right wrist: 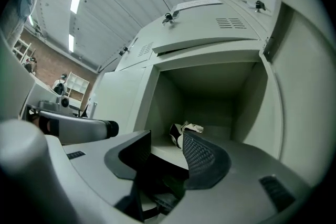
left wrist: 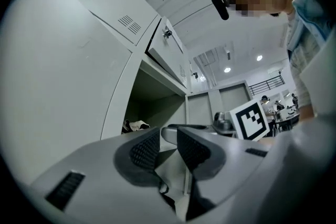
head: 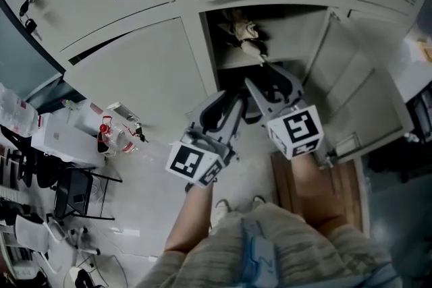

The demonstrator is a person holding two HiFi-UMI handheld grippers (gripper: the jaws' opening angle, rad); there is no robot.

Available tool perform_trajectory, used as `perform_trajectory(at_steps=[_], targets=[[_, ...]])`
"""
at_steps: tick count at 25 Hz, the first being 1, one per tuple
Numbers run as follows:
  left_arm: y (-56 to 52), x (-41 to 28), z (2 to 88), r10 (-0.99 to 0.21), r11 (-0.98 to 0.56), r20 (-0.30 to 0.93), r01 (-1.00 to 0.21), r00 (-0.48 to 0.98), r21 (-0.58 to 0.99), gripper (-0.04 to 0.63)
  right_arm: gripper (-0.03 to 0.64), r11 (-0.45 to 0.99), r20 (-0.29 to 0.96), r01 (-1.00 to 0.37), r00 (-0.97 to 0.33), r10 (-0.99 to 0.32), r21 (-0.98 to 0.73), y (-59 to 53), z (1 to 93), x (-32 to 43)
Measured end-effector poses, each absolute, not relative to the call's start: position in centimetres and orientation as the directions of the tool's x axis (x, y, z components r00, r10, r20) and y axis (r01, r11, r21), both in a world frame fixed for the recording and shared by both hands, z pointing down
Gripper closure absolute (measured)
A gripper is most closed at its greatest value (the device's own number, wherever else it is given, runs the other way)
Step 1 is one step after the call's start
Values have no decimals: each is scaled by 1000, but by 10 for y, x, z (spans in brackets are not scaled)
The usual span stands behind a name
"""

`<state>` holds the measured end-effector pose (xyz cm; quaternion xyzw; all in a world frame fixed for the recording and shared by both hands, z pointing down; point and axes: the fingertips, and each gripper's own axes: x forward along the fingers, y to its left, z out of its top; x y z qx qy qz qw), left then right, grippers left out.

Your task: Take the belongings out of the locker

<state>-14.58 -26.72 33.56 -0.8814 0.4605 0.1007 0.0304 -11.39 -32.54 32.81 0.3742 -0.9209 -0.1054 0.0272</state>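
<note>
The open locker (head: 317,30) holds a small black-and-white crumpled item (head: 246,37) on its shelf. The same item (left wrist: 135,125) shows in the left gripper view, and as the item (right wrist: 186,129) at the back of the shelf in the right gripper view. My right gripper (head: 270,79) is open and empty just below and in front of the shelf's edge, its jaws (right wrist: 167,139) pointing at the item. My left gripper (head: 226,104) hangs lower and to the left, by the lower compartment. Its jaws (left wrist: 168,136) stand narrowly open with nothing between them.
The locker's door (head: 358,91) swings out to the right. Shut lockers (head: 135,77) flank the left and top. A brown board (head: 341,185) lies on the floor at right. A white table (head: 67,138) with a red-capped bottle (head: 105,131) and a chair (head: 74,192) stand left.
</note>
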Motion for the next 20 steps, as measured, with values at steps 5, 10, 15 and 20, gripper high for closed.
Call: perform_trajectory(at_steps=[5,10,15,20], targets=[[-273,-149,336,-779,-613,-207,-788,592,57,512,430,636,-1,-730,-657,-754,251,-357,328,-118],[-276,-154,336,-763,-635,-212,-769,611,69,512,430,578,27,-764,-597,-802,288,-391,332,-121],[-277,-155,337,-750,-652,-210,-756,628,68,512,430,562,78,-767,-568,-819,311,-411,339,-129],[-277,-158,337,-743,-660,-211,-748,635,71,512,430,533,125,-756,-529,-839,380,-422,351,-138]])
